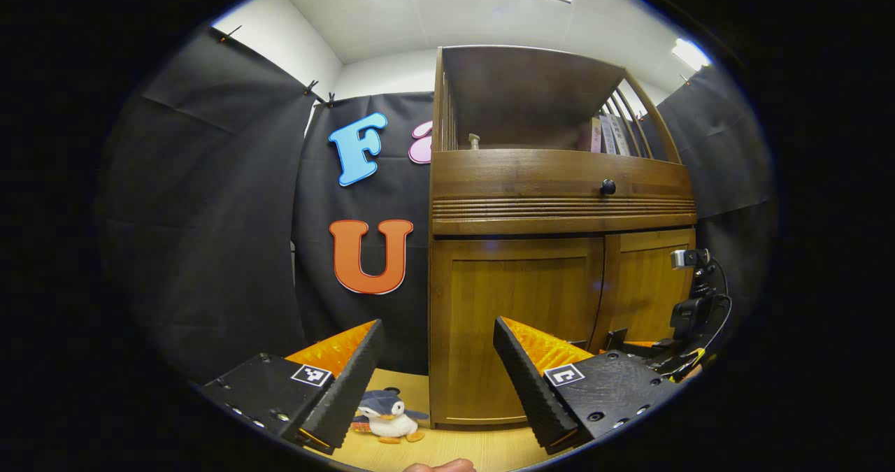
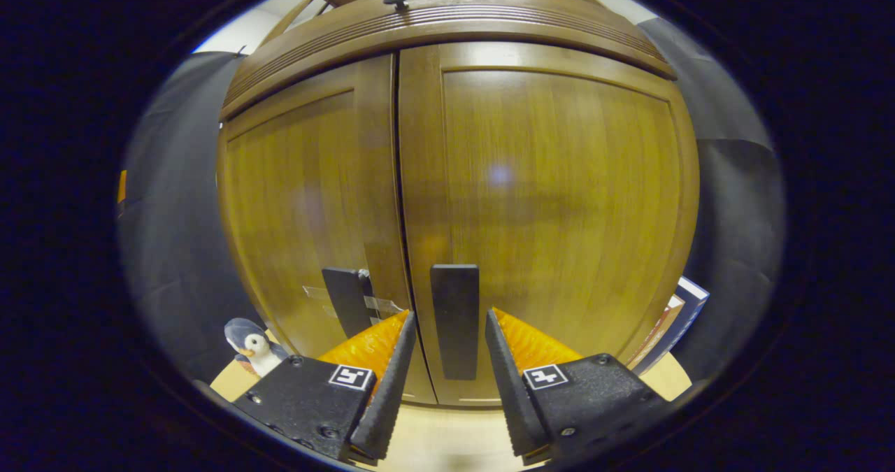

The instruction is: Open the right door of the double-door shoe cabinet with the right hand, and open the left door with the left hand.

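Note:
The wooden shoe cabinet [image 1: 559,213] stands with both doors closed. In the right gripper view the left door [image 2: 301,199] and right door [image 2: 559,178] are close in front of me, each with a dark vertical handle. My right gripper [image 2: 450,314] is open, its fingers on either side of the right door's handle [image 2: 454,322] with small gaps. The left door's handle [image 2: 347,301] has tape on it. My left gripper [image 1: 438,322] is open and holds nothing, well back from the left door [image 1: 517,325]. The right gripper [image 1: 689,308] also appears low at the right door [image 1: 647,290].
A penguin soft toy [image 1: 388,416] lies on the wooden floor by the cabinet's left corner, also visible as the toy [image 2: 250,346]. Books [image 2: 675,318] lean at the cabinet's right side. A drawer with a round knob [image 1: 607,187] sits above the doors.

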{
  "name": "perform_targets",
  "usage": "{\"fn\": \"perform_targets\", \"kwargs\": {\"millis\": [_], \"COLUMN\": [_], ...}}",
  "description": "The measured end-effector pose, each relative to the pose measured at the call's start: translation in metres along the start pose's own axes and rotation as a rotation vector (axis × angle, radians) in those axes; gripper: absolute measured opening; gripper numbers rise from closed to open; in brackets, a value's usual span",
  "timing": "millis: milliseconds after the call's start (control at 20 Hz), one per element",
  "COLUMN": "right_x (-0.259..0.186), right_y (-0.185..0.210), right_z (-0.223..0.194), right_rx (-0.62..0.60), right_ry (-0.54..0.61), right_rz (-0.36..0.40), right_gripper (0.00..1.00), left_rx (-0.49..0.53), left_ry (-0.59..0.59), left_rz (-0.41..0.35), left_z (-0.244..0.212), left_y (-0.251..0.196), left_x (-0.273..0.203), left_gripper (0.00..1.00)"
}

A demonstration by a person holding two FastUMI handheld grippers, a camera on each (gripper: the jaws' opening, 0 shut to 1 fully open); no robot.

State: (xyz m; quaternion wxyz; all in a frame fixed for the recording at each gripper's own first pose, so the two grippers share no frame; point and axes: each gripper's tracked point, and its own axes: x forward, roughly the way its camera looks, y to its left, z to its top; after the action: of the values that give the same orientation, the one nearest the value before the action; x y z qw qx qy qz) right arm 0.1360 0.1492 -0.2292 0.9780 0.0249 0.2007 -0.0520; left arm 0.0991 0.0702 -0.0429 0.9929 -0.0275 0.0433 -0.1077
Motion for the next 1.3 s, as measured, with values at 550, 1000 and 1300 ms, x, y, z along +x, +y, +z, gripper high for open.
{"fn": "perform_targets", "kwargs": {"millis": [550, 1000, 1300], "right_x": [0.025, 0.015, -0.011], "right_y": [-0.008, -0.009, -0.011], "right_z": [-0.008, -0.011, -0.019], "right_rx": [0.017, 0.015, 0.004], "right_ry": [-0.013, -0.008, -0.007], "right_rz": [-0.054, -0.028, -0.005], "right_gripper": [0.38, 0.3, 0.3], "left_rx": [-0.008, -0.058, -0.069], "left_ry": [0.032, 0.037, 0.038], "left_rz": [0.007, -0.005, -0.001], "left_z": [-0.012, -0.011, -0.011], "left_y": [0.018, 0.0, -0.008], "left_x": [-0.013, -0.023, -0.027], "left_gripper": [0.94, 0.95, 0.94]}}
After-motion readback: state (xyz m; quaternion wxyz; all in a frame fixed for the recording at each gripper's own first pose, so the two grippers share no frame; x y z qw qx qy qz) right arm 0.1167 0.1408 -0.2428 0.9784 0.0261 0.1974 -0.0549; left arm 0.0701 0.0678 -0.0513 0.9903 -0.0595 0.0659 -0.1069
